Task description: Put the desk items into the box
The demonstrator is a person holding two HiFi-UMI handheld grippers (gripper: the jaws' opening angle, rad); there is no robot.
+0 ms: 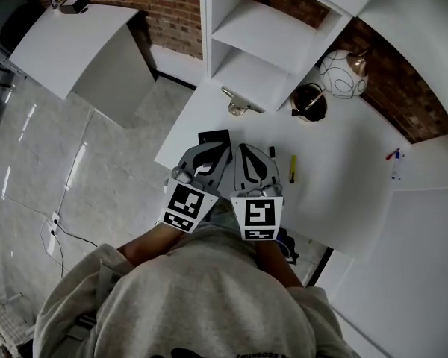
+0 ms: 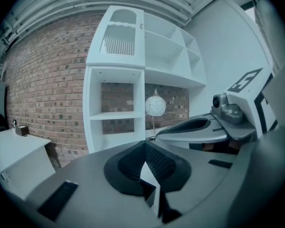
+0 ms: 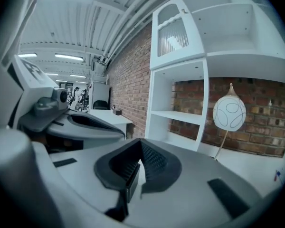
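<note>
Both grippers hang side by side over the near edge of the white desk [image 1: 343,170]. My left gripper [image 1: 218,149] has its jaws together with nothing between them; its ribbed pads [image 2: 154,163] meet at the tips. My right gripper [image 1: 245,149] is shut and empty too, as its pads [image 3: 152,161] show. On the desk just beyond them lie a flat black item [image 1: 214,136], a black pen [image 1: 272,153] and a yellow marker [image 1: 292,168]. In each gripper view the other gripper shows alongside.
A white shelf unit [image 1: 265,43] stands at the desk's back, with a metal clip-like thing [image 1: 237,103] at its foot. A dark round pot [image 1: 309,101] and a white globe lamp [image 1: 343,73] sit to its right. Pens [image 1: 393,155] lie far right. A second white desk [image 1: 71,39] stands to the left.
</note>
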